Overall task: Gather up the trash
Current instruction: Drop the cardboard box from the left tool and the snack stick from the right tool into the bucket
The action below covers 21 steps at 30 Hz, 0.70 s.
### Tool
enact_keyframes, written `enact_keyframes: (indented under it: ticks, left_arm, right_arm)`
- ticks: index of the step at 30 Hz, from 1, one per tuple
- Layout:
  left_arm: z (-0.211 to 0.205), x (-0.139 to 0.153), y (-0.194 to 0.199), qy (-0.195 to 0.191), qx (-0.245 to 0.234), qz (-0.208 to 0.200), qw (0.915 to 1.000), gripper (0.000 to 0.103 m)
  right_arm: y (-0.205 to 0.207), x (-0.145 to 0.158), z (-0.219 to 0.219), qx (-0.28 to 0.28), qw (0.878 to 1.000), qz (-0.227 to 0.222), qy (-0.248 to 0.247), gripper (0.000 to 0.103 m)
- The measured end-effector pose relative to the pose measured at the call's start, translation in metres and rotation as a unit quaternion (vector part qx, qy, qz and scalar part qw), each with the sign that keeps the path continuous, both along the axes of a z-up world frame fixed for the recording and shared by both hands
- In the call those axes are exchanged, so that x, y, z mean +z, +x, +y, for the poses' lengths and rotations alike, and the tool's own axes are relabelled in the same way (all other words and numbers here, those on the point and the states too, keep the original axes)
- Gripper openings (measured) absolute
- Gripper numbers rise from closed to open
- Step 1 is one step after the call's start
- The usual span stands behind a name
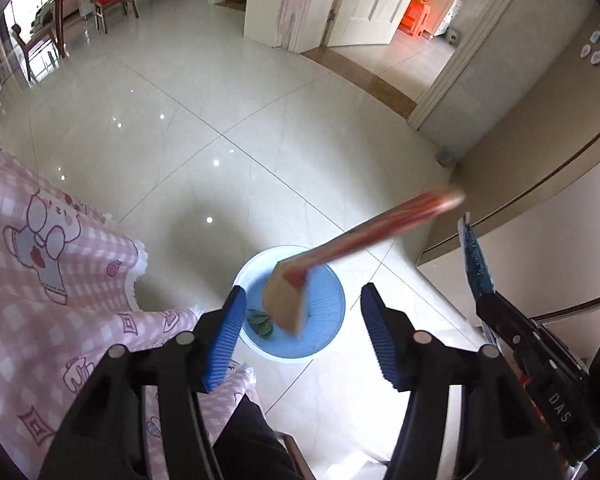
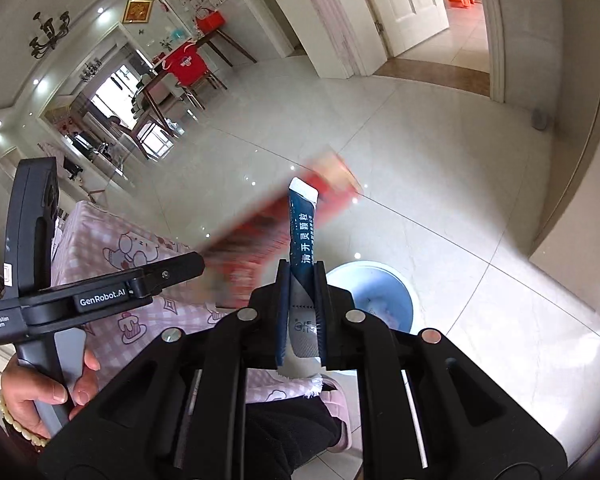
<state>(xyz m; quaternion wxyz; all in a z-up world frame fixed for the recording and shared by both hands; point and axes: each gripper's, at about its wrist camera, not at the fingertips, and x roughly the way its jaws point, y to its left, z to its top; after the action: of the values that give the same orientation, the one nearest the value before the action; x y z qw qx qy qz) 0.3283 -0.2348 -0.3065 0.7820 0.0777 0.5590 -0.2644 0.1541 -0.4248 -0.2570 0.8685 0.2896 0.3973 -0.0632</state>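
Note:
My left gripper (image 1: 304, 292) is open, its blue pads wide apart above a light blue bin (image 1: 326, 312) on the floor. A long red and tan box (image 1: 364, 236), blurred by motion, hangs in the air over the bin, touching neither pad. Green scraps (image 1: 260, 322) lie inside the bin. My right gripper (image 2: 302, 268) is shut on a dark blue sachet (image 2: 303, 224) with white print, which sticks up from the jaws. That sachet (image 1: 474, 260) shows at the right of the left wrist view. The bin (image 2: 388, 292) stands just beyond the right gripper.
A table under a pink checked cloth (image 1: 40, 260) is at the left, close to the bin. A beige wall (image 1: 520, 248) rises at the right. A person's hand (image 2: 40, 392) holds the left gripper's handle; a dark trouser leg and pink slipper (image 2: 336, 400) are below. Glossy tiled floor stretches ahead.

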Motion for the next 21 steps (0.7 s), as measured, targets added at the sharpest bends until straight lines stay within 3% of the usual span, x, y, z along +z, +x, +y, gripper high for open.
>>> enact_keyframes:
  ticks: [11, 21]
  left_arm:
    - [0.012, -0.003, -0.01, 0.012, 0.003, -0.006, 0.9999, 0.065]
    - [0.027, 0.013, -0.011, 0.007, 0.007, -0.022, 0.9997, 0.069]
  right_arm:
    - [0.014, -0.006, 0.005, 0.024, 1.0, 0.004, 0.012, 0.012]
    - [0.024, 0.005, 0.017, 0.034, 0.999, -0.008, 0.003, 0.012]
